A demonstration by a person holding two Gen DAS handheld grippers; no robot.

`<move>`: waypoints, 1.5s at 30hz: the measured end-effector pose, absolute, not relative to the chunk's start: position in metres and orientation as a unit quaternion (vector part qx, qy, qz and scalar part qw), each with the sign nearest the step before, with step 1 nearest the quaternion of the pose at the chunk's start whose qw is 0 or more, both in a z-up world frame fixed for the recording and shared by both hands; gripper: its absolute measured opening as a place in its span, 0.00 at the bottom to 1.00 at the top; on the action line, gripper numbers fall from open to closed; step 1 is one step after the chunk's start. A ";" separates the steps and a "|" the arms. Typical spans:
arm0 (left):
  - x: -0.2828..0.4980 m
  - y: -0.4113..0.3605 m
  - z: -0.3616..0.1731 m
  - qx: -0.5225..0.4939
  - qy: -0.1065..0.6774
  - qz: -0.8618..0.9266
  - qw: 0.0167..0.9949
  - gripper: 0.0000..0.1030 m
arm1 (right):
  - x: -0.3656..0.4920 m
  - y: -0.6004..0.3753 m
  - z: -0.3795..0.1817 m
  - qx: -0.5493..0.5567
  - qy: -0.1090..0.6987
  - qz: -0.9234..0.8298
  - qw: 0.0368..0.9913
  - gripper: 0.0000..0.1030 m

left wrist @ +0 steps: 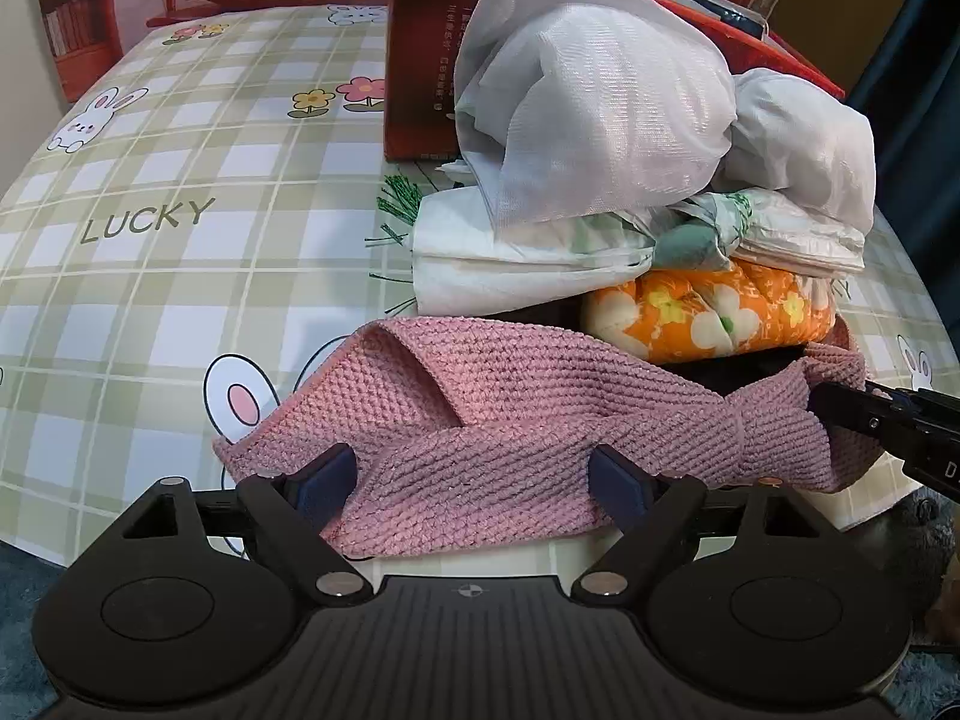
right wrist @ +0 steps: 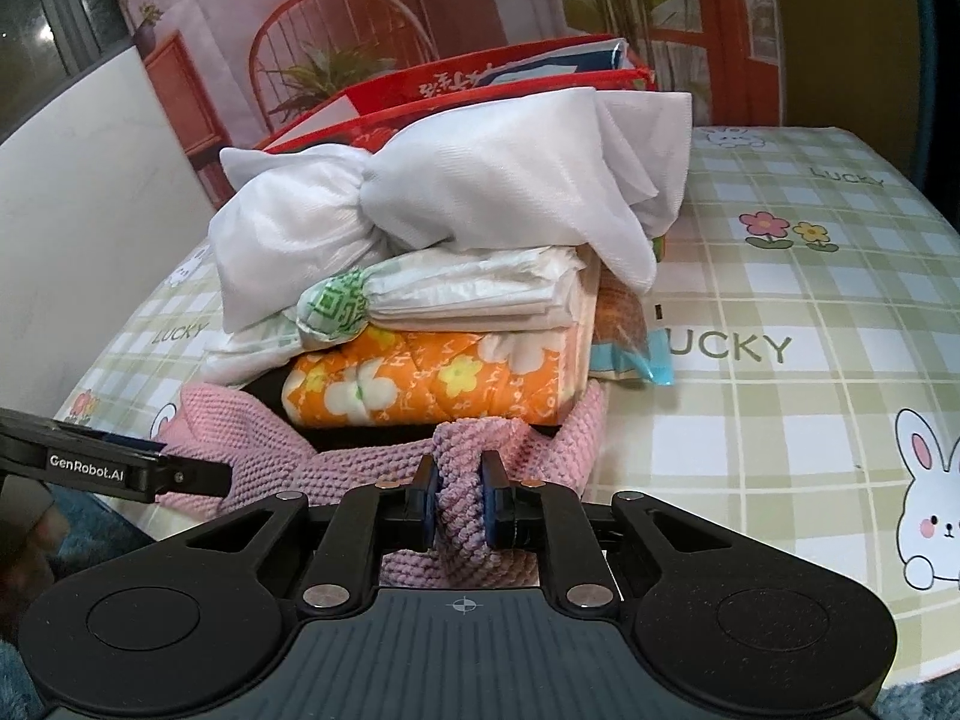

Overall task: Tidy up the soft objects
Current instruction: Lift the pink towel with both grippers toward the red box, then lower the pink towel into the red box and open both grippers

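Note:
A pink knitted cloth (left wrist: 480,420) lies at the table's near edge, curving around the foot of a pile. My left gripper (left wrist: 471,480) is open, its blue pads on either side of a cloth fold without pressing it. My right gripper (right wrist: 461,492) is shut on a bunched part of the pink knitted cloth (right wrist: 360,474). It also shows at the right edge of the left wrist view as the right gripper (left wrist: 888,420). The pile holds an orange floral bundle (right wrist: 420,390), a folded white cloth with green print (right wrist: 468,294) and a knotted white sheer cloth (right wrist: 456,192) on top.
A red box (left wrist: 420,60) stands right behind the pile. A blue packet (right wrist: 630,354) lies against the pile's right side. The green checked tablecloth (left wrist: 180,240) with rabbits spreads to the left in the left wrist view, and blue carpet shows below the table edge.

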State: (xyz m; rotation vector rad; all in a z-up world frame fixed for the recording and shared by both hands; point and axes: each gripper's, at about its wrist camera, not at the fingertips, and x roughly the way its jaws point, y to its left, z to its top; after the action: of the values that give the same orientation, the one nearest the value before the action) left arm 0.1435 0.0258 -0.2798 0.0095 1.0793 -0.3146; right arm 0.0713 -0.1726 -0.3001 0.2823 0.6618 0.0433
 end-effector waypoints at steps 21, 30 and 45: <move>0.112 0.039 -0.223 -0.052 0.327 -0.230 0.915 0.20 | 0.062 -0.179 -0.275 0.147 0.272 0.050 0.950 0.11; 0.084 0.041 -0.188 -0.050 0.188 -0.259 0.946 0.20 | 0.053 -0.176 -0.227 0.118 0.201 0.059 0.971 0.10; 0.178 0.020 -0.128 -0.059 0.173 -0.291 0.939 0.20 | 0.137 -0.198 -0.145 0.031 0.134 0.056 0.989 0.10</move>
State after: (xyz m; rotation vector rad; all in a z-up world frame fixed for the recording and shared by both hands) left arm 0.1776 0.0199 -0.1278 -0.1206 0.3527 -0.5943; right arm 0.1367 -0.1982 -0.1448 0.0613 0.2692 0.1122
